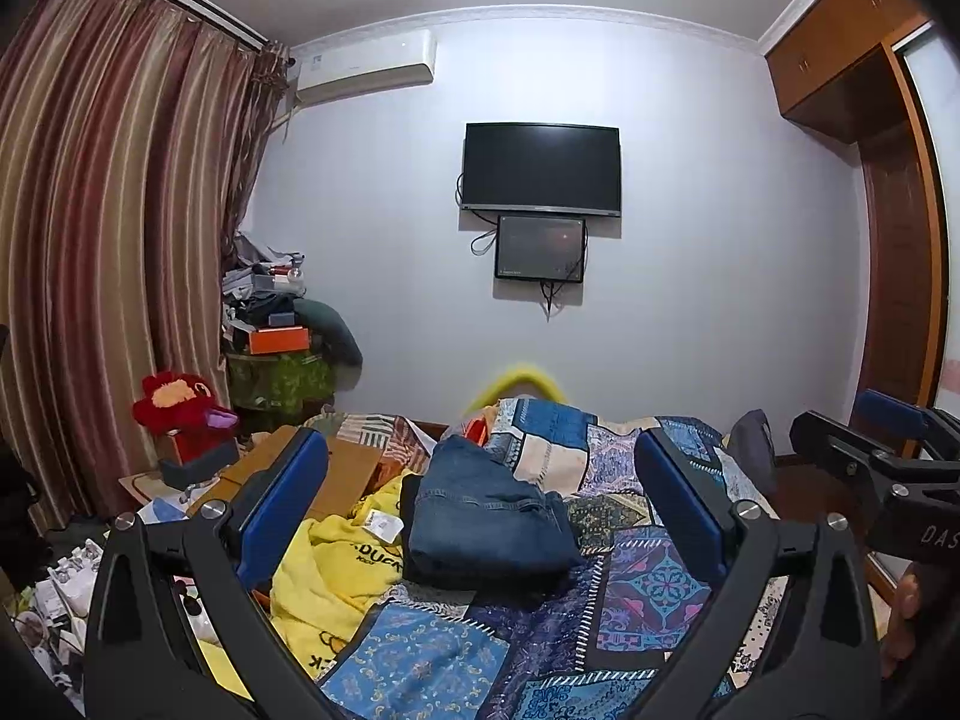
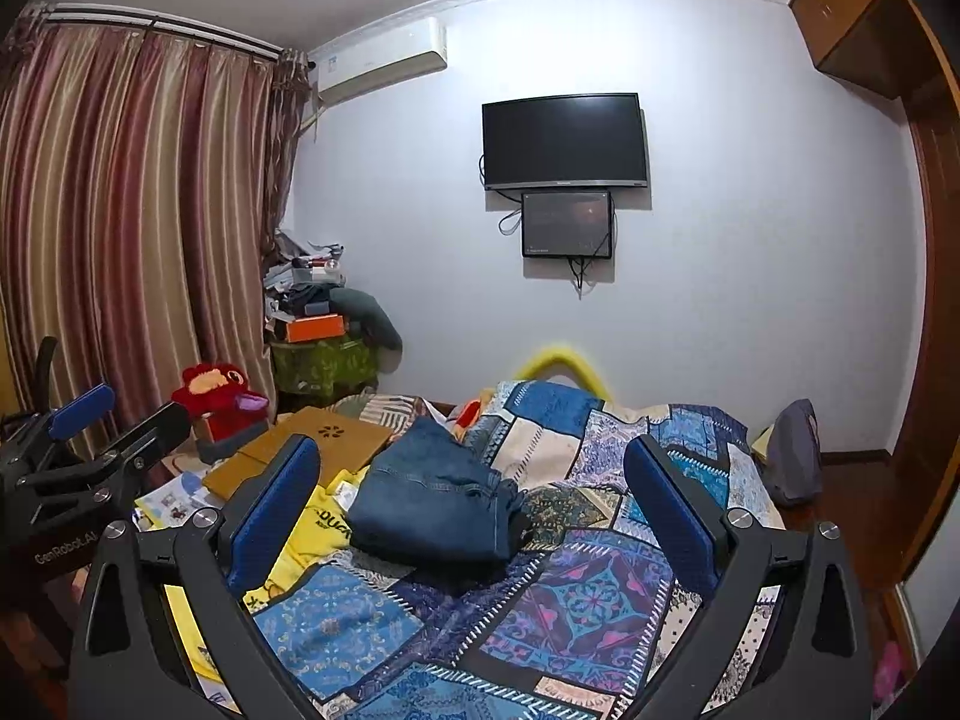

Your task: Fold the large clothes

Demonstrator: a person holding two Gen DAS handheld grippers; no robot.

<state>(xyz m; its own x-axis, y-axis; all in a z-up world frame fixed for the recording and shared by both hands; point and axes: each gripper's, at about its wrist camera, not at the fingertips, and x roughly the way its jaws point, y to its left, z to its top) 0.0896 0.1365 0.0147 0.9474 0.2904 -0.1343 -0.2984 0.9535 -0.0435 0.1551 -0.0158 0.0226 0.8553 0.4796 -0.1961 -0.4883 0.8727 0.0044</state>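
A folded pair of blue jeans (image 1: 486, 510) lies on the patchwork bedspread (image 1: 648, 582), partly on a yellow garment (image 1: 336, 576). The jeans also show in the right wrist view (image 2: 438, 498), with the yellow garment (image 2: 318, 525) to their left. My left gripper (image 1: 480, 480) is open and empty, held above the bed short of the jeans. My right gripper (image 2: 471, 480) is open and empty, also above the bed short of the jeans. The right gripper shows at the right edge of the left wrist view (image 1: 870, 450); the left gripper shows at the left edge of the right wrist view (image 2: 102, 426).
A brown cardboard box (image 2: 306, 444) and a red plush toy (image 2: 219, 399) sit left of the bed. A cluttered stand (image 1: 279, 348) is by the striped curtains (image 1: 108, 210). A TV (image 1: 540, 168) hangs on the far wall. A wooden wardrobe (image 1: 894, 276) stands at right. A grey bag (image 2: 795, 456) lies at the bed's right edge.
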